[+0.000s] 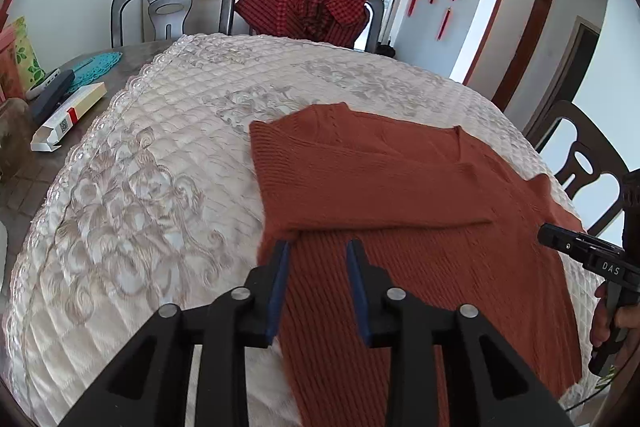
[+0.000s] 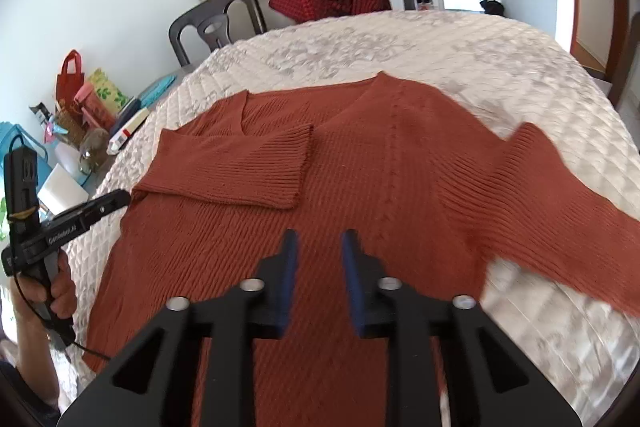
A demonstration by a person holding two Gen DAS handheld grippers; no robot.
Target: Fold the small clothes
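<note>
Both grippers, left gripper (image 1: 318,247) and right gripper (image 2: 319,237), parted and empty above rust sweater (image 2: 360,163), quilt (image 1: 140,167) margins bare.

Each wrist camera looks steeply down along its blue-padded fingers, close above the rust-red ribbed knit sweater (image 1: 400,187) (image 2: 360,155); both views share it.

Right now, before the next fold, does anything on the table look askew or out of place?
Only the fold is lopsided. One sleeve of the rust sweater lies folded across the chest, while the other sleeve still sticks out sideways over the quilted cloth. No tears or spills show. Both hand-held grippers stand open and hold nothing.
</note>
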